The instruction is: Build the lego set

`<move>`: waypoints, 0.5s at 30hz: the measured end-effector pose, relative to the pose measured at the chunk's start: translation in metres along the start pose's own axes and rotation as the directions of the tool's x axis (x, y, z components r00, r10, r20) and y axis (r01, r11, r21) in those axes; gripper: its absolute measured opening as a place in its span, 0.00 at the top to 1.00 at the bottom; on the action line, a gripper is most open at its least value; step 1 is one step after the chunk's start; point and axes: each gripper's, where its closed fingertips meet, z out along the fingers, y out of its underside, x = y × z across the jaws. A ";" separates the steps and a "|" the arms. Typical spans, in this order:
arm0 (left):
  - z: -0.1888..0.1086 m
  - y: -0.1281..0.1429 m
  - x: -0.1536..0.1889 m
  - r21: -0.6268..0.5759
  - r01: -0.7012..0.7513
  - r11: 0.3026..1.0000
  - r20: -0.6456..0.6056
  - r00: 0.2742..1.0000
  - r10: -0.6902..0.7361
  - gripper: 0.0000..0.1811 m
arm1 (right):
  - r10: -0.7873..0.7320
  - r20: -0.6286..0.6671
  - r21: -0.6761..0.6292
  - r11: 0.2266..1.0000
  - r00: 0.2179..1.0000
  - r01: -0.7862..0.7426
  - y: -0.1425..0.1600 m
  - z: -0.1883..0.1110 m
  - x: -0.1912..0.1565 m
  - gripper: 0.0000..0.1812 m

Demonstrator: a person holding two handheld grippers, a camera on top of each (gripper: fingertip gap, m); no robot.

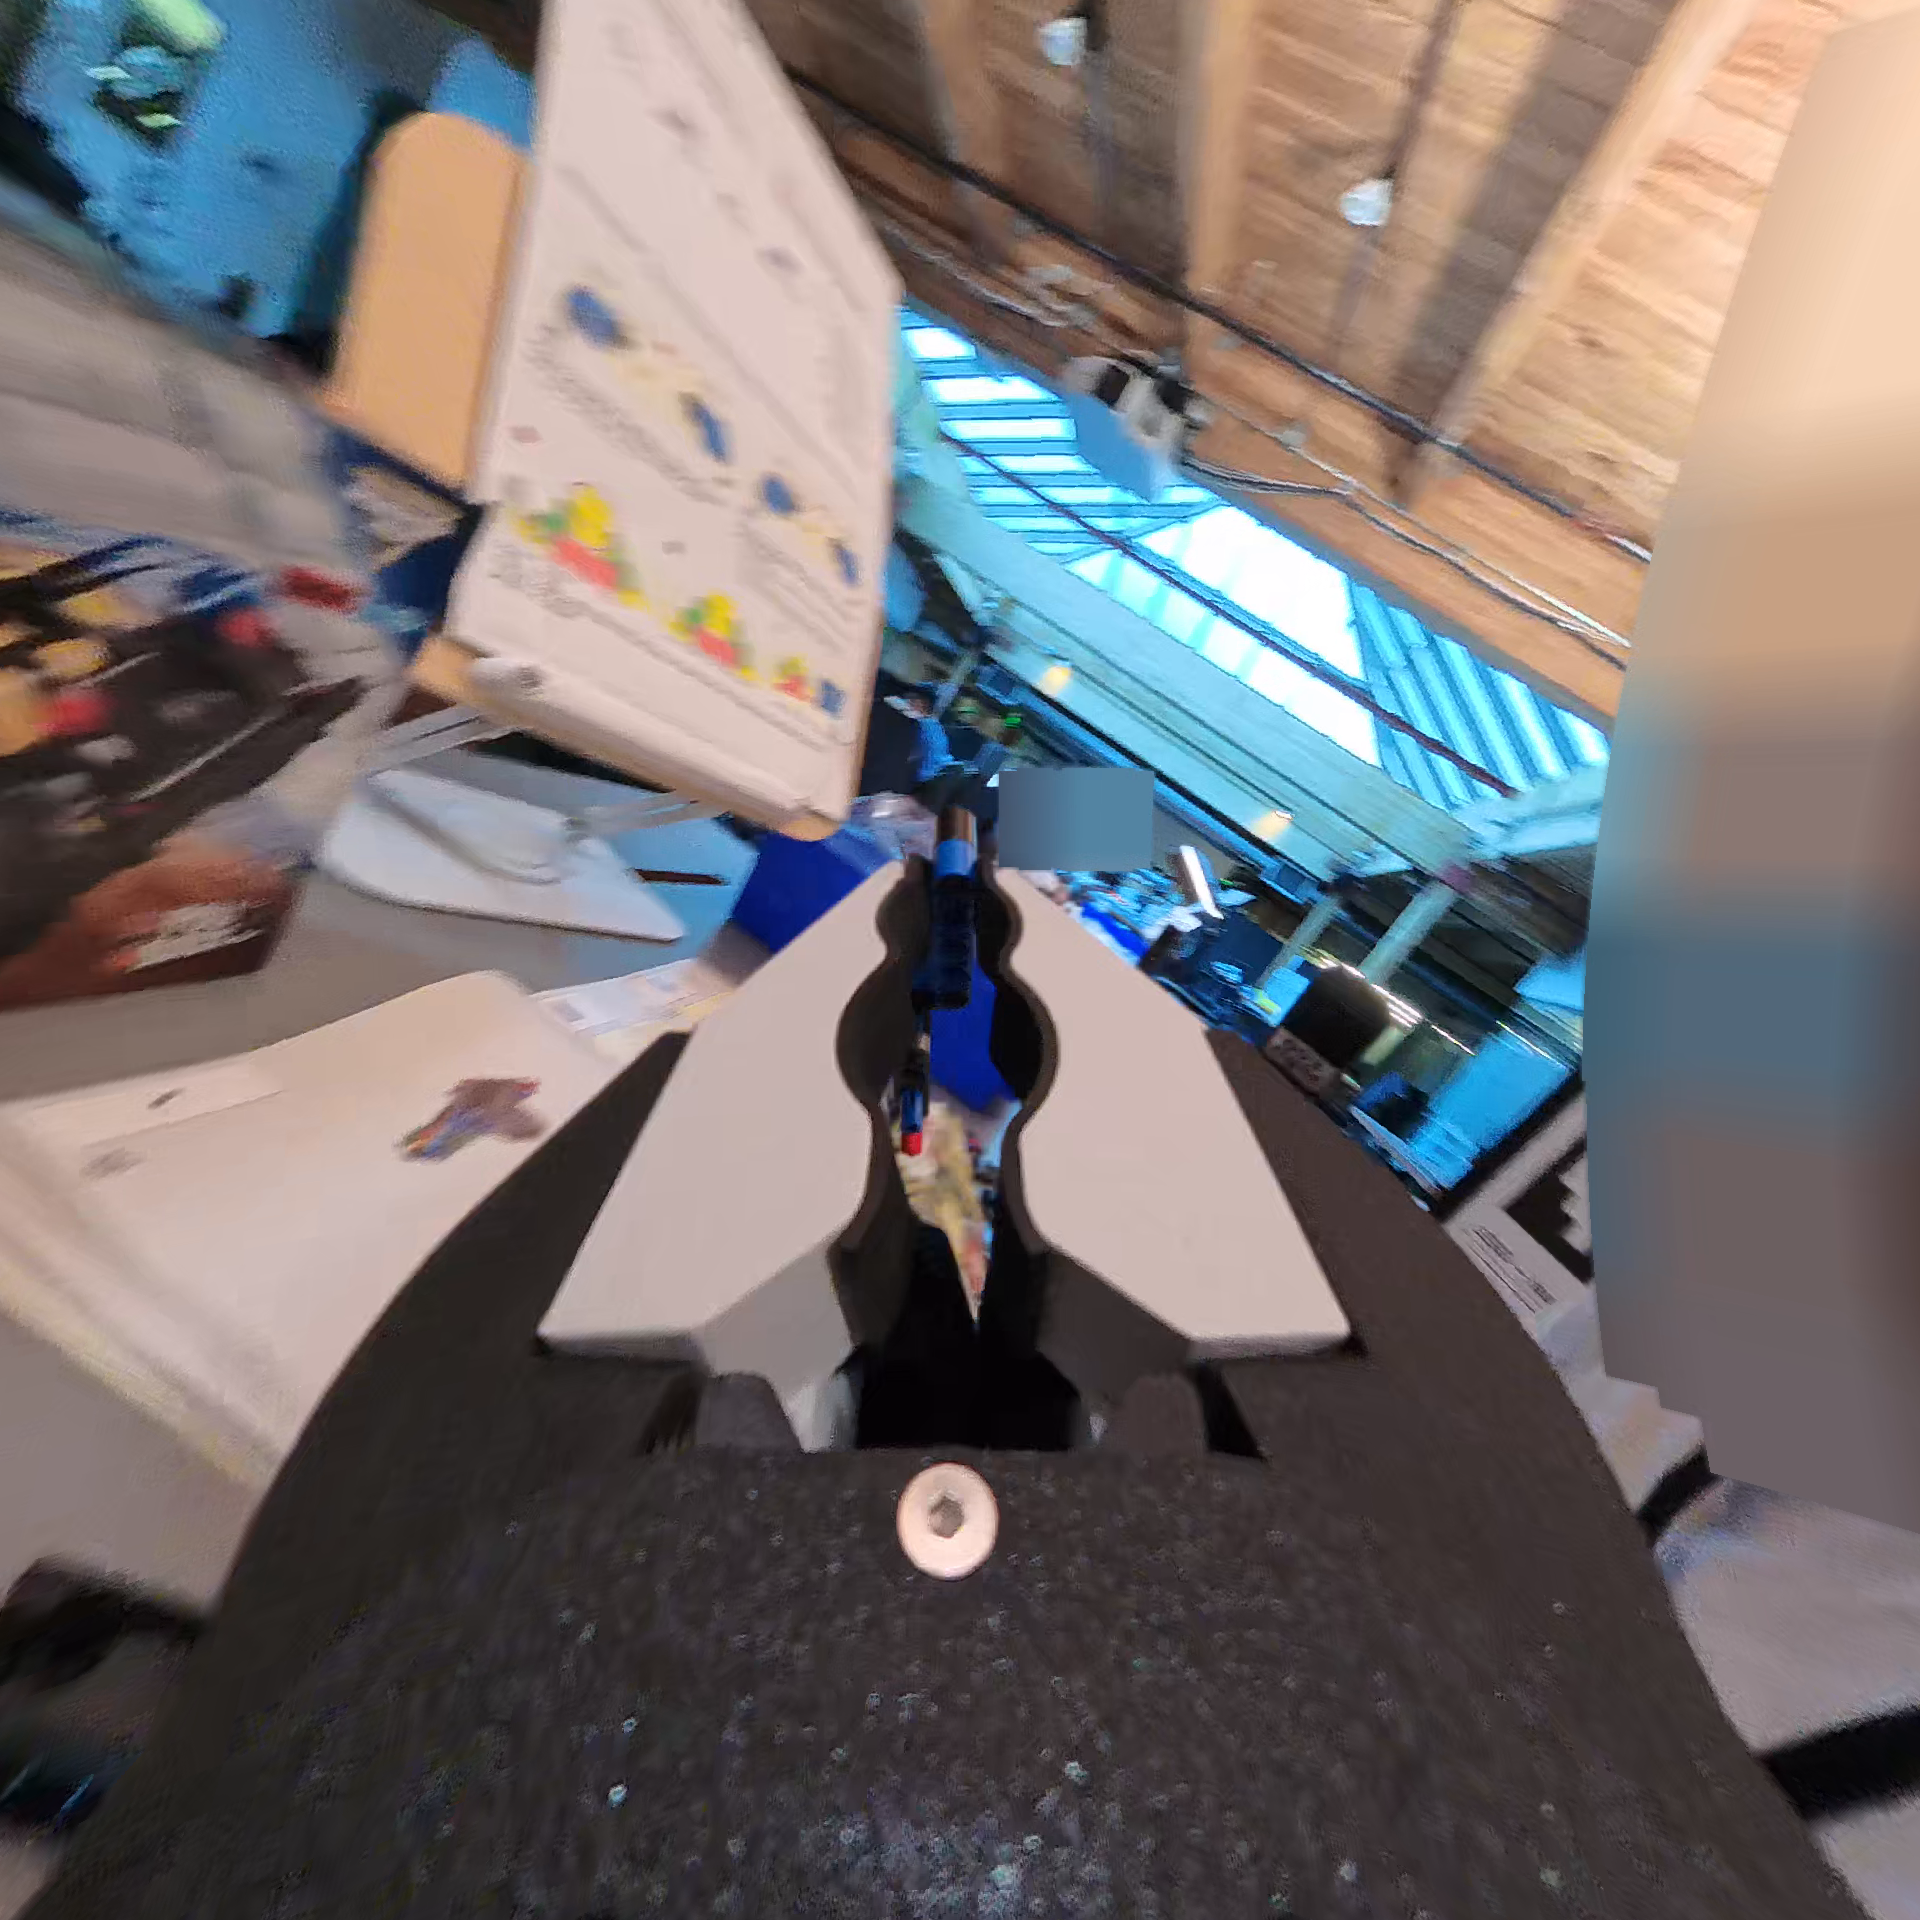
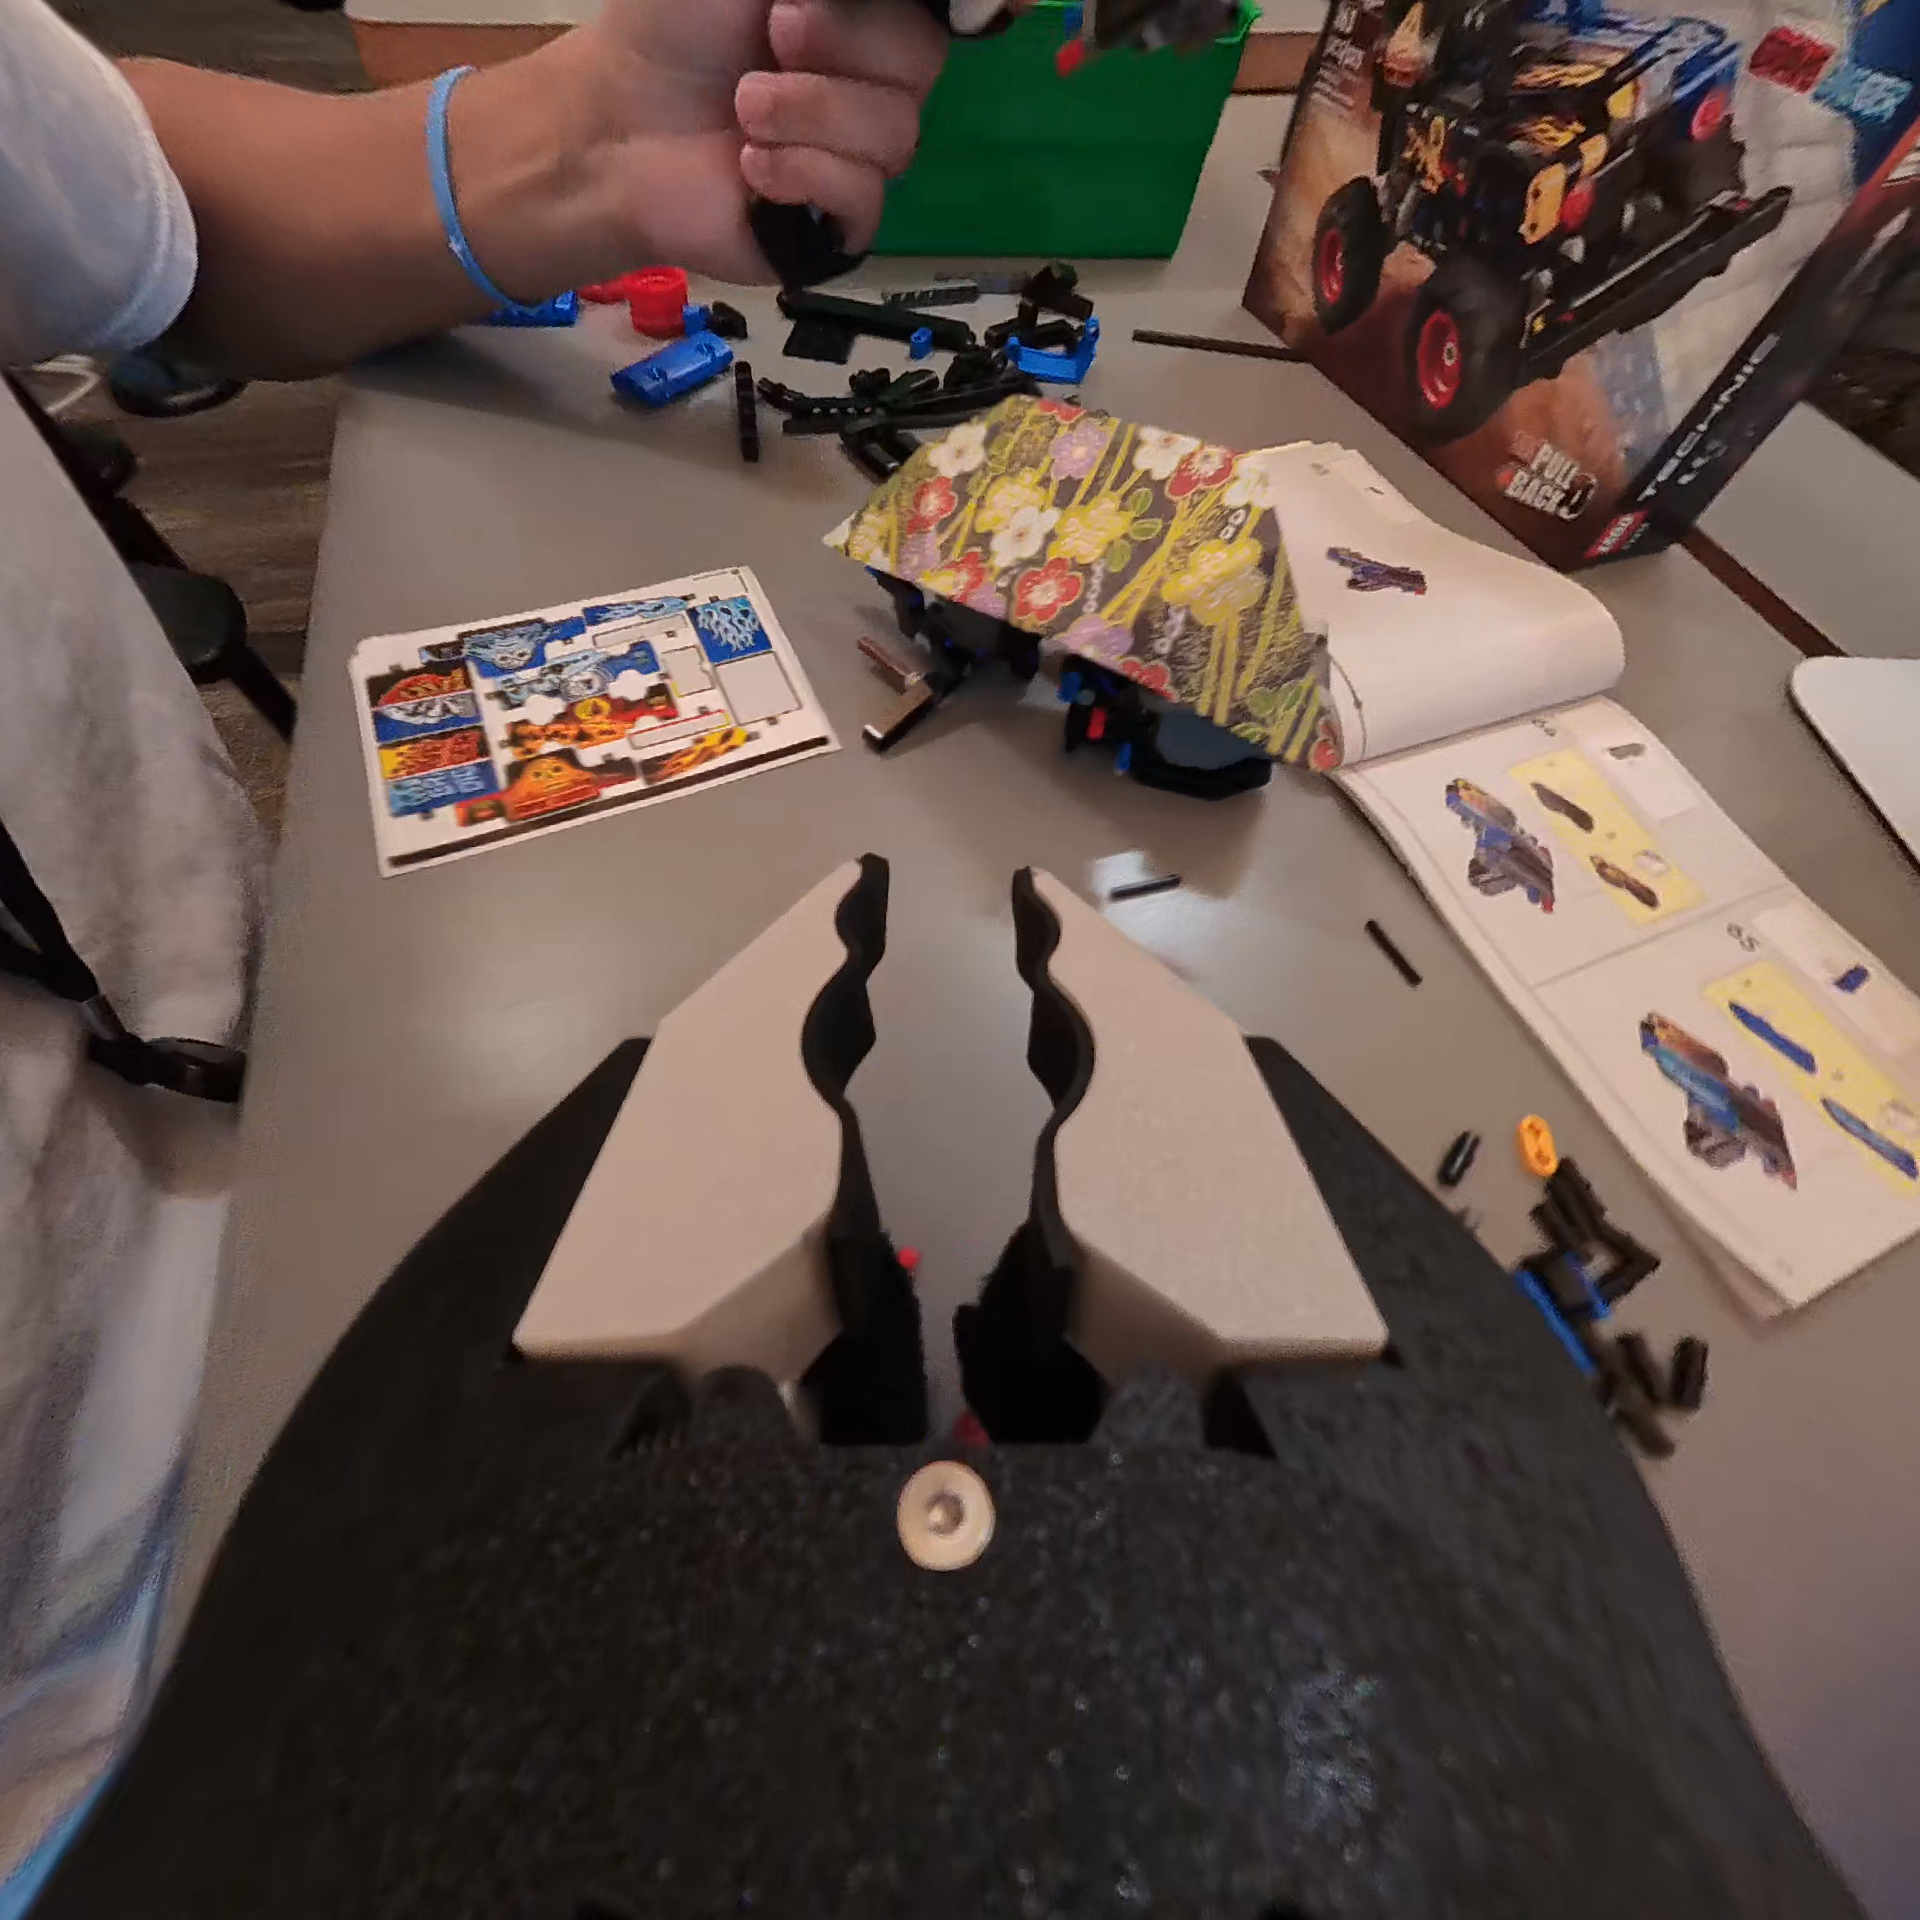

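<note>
While left tongs (image 1: pixel 951 883) pinch slim blue lego piece (image 1: pixel 953 914) aloft, away from clutter, right tongs (image 2: pixel 948 883) hang spread, empty, over tabletop (image 2: pixel 540 997); chassis (image 2: pixel 1122 717) sits half under floral paper (image 2: pixel 1091 561), ready for mating, I reckon.

- A big open workshop or lab hall: timber ceiling (image 1: pixel 1299 156) with cables, long skylights (image 1: pixel 1247 582).
- Cluttered workstations (image 1: pixel 1299 977) behind; grey worktable (image 2: pixel 582 997) up front.

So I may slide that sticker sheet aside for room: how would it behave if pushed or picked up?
The sticker sheet lies flat on the smooth grey table, so a push would probably slide it easily. It looks thin, so likely light and floppy, and hard to pinch from flat.
</note>
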 end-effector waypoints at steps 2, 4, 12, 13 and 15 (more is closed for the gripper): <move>-0.005 0.003 -0.026 0.000 0.050 0.999 0.098 0.994 -0.050 0.97 | 0.000 0.029 -0.014 1.000 1.000 0.001 0.000 0.011 0.018 0.87; -0.009 0.005 -0.044 0.016 0.095 0.995 0.152 0.984 -0.097 0.97 | -0.008 0.044 -0.013 1.000 0.999 0.009 0.000 0.020 0.031 0.86; -0.012 0.027 -0.073 -0.004 0.220 0.976 0.236 0.948 -0.212 0.97 | 0.045 0.014 0.129 0.991 0.999 -0.046 -0.009 0.022 0.039 0.87; -0.010 0.029 -0.072 -0.014 0.222 0.975 0.229 0.950 -0.213 0.97 | 0.039 0.009 0.130 0.991 0.999 -0.040 -0.009 0.022 0.038 0.87; -0.008 0.031 -0.069 -0.021 0.226 0.974 0.215 0.952 -0.216 0.97 | 0.007 -0.020 0.118 0.993 1.000 -0.004 -0.010 0.021 0.038 0.87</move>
